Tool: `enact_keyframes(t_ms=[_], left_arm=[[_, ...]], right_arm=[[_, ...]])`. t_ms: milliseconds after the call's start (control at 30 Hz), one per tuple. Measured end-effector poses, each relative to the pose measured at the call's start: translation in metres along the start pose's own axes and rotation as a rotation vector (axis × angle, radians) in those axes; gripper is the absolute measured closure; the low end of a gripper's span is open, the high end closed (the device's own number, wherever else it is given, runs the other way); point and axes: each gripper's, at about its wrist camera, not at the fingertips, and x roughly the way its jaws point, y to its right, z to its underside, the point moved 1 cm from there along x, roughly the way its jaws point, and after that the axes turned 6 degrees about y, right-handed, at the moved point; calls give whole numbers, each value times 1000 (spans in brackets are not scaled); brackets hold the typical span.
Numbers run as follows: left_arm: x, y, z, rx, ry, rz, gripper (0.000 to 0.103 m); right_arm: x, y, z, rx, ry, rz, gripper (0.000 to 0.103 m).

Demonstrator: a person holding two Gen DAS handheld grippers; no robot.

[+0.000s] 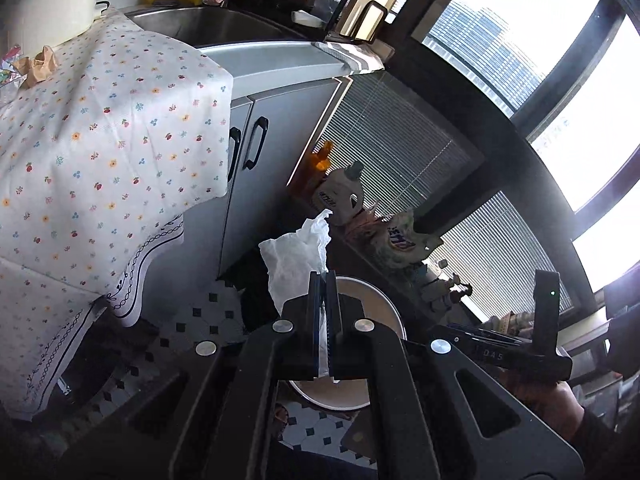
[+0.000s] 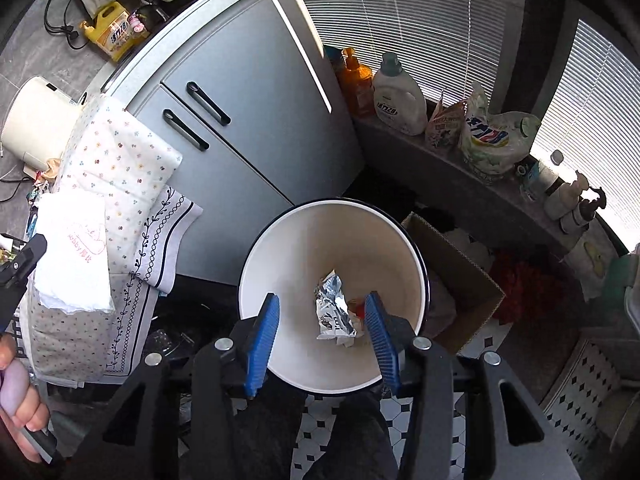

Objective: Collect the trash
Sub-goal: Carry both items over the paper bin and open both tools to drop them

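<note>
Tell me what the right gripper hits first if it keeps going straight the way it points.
Probably the trash inside the bin: the open right gripper points down into its mouth, and the crumpled foil wrapper lies in line between the fingers. Depth is unclear.

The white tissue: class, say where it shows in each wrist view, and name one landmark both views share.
Left wrist view: the tissue rises from the shut left gripper, low centre, above the bin.
Right wrist view: the tissue hangs at the left edge, beside the floral cloth; the open right gripper is over the bin.
Shared landmark: the grey cabinet with black handles.
</note>
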Motion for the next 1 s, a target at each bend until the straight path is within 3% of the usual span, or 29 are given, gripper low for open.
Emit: enact_keyframes(t_ms=[467, 500, 567, 667, 867, 1000], left_arm=[[56, 69, 15, 78, -113, 136, 99], [62, 73, 16, 81, -131, 149, 96], [72, 79, 20, 87, -168, 155, 69], [75, 83, 19, 81, -172, 181, 44], [65, 70, 14, 84, -153, 145, 42], [45, 49, 3, 71, -108, 92, 36]], right_arm=[[-62, 38, -2, 53, 96, 32, 58], [-65, 41, -1, 62, 102, 37, 58], [-72, 46, 1, 78, 112, 44, 58], [-76, 50, 3, 97, 119, 54, 58], [-73, 41, 2, 91, 116, 43, 57], [-69, 22, -4, 61, 123, 26, 47]])
